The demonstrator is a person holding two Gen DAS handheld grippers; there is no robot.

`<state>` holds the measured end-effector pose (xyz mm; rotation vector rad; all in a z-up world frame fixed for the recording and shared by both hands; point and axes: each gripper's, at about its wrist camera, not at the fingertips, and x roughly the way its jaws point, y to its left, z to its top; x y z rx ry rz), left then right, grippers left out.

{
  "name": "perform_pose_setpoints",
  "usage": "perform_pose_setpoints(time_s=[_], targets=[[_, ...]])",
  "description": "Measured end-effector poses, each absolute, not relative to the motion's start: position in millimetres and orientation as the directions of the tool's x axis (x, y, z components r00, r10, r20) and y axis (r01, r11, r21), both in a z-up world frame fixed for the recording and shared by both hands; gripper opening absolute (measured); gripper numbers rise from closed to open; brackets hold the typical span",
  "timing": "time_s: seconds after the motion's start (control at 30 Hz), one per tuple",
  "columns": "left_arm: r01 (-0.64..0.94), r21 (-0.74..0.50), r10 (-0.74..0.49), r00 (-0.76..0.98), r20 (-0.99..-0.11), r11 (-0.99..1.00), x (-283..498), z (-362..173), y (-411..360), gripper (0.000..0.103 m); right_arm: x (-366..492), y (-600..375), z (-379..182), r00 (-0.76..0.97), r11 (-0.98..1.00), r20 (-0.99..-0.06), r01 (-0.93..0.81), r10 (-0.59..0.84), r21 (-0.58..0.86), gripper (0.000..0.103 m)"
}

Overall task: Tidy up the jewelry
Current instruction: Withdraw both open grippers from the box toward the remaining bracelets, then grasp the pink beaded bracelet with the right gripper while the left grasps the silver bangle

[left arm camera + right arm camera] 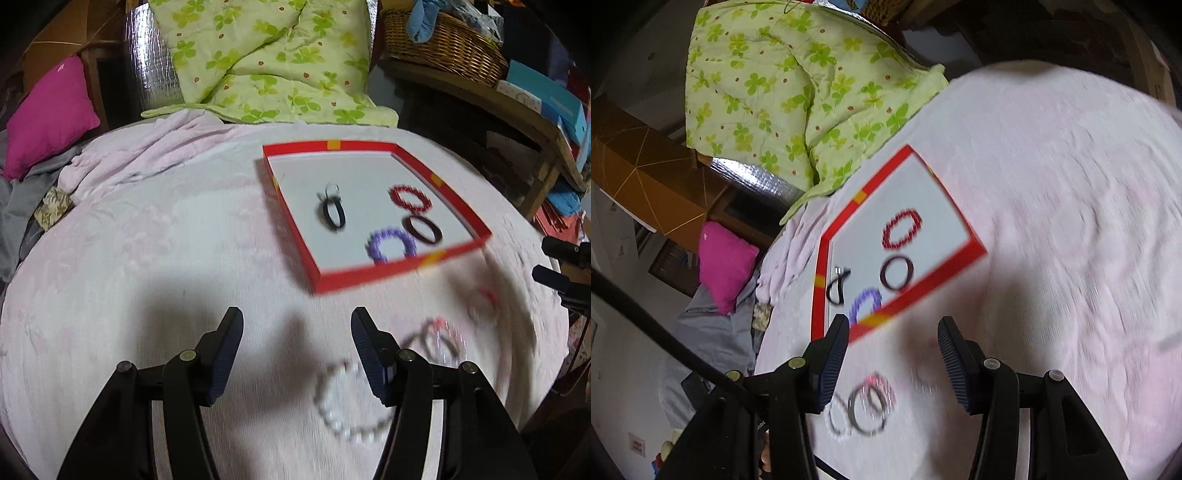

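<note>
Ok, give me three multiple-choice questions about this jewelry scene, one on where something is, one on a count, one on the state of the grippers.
1. Where is the white bead bracelet?
A. in the red tray
B. on the pink cover, outside the tray
C. in the basket

2. How many bracelets lie in the red tray?
A. two
B. four
C. six

3. How do the left gripper and right gripper stand?
A. both open, empty
B. both shut
C. left one holding beads

Answers: 1 B, it lies on the pink cover near the fingers. 2 B, red, purple and two dark ones. 3 A, wide gaps, nothing between.

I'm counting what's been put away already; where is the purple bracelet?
The purple bracelet lies inside the red box, against its near wall in the left wrist view, beside the dark bangle.
</note>
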<state>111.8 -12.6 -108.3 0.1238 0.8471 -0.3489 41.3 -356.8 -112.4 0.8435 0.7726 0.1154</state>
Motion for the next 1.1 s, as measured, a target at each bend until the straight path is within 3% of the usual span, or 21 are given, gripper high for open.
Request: perform_pose_setpoints(time_s=[0.6,0.83,1.0,1.1], targets=[[0.324,0.006,-0.197,0.589,-0.784,0.946,95.9,-127.9,12.5,0.062,29.2,-337.7,-133.4,0.671,0.656,-0.583,0.188,0.458,0.731,0.054],[0.338,0.028,-0.187,0.587,-0.788,0.941,97.5,-129.3,10.2,0.062,55.0,-285.7,-149.2,0.565,0.717,-0.649,0.139,0.509,0.683,0.038],[0.356,0.009,-0.216,0.585,-0.781,0.934,96.3,-126.8,13.5,0.062,66.3,-269.5,-170.3,0.509,0.738,-0.709,0.192,0.488,0.646,0.032],[0.374,0.015,-0.224,0.586,-0.779,0.927,94.2,-126.4,11.9,0.062,70.7,-271.3,-180.2,0.506,0.715,-0.709,0.230,0.492,0.660,0.024]])
